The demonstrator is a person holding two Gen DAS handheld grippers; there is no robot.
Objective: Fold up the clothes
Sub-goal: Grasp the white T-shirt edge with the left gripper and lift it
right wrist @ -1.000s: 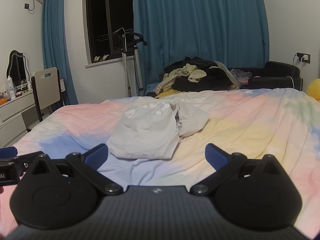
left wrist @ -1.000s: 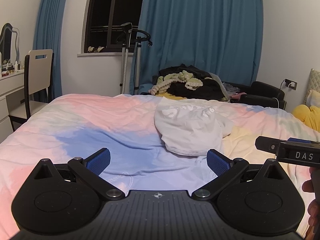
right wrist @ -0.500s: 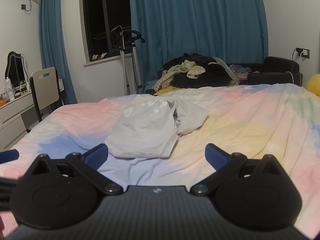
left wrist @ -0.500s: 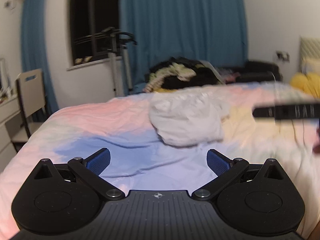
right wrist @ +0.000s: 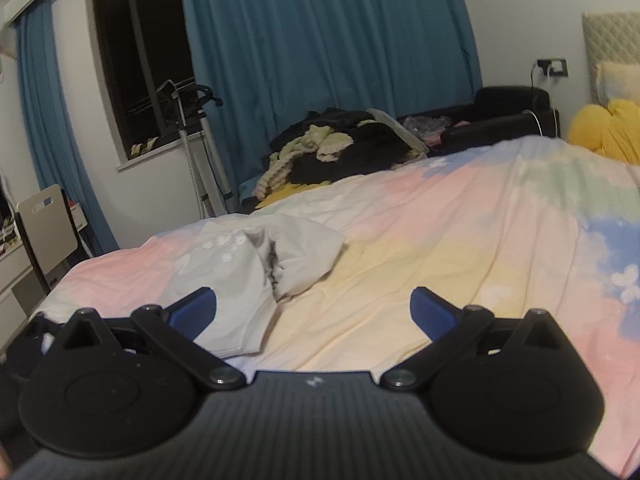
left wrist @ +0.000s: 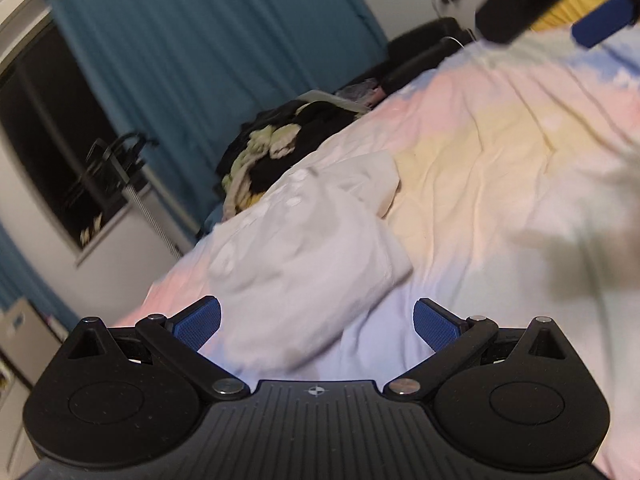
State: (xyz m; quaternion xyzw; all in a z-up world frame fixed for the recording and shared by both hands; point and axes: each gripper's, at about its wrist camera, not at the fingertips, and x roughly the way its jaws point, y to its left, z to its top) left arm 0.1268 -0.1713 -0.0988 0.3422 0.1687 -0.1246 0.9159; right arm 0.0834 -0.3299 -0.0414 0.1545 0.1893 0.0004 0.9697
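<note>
A light grey garment with white lettering lies crumpled on the pastel bedspread, in the left wrist view [left wrist: 304, 248] and the right wrist view [right wrist: 244, 276]. My left gripper [left wrist: 316, 322] is open and empty, tilted, just above the garment's near edge. My right gripper [right wrist: 314, 312] is open and empty, over the bedspread [right wrist: 460, 240] just right of the garment. The right gripper also shows at the top right of the left wrist view [left wrist: 560, 4].
A pile of dark and pale green clothes [right wrist: 340, 152] lies beyond the bed, before blue curtains [right wrist: 320, 48]. A garment steamer stand [right wrist: 192, 128] is by the window, a chair [right wrist: 44, 232] at left, a yellow pillow [right wrist: 608, 132] at right.
Both grippers have moved forward toward the garment. The left gripper has rolled to a tilt and come close over the garment's near edge. Both stayed open.
</note>
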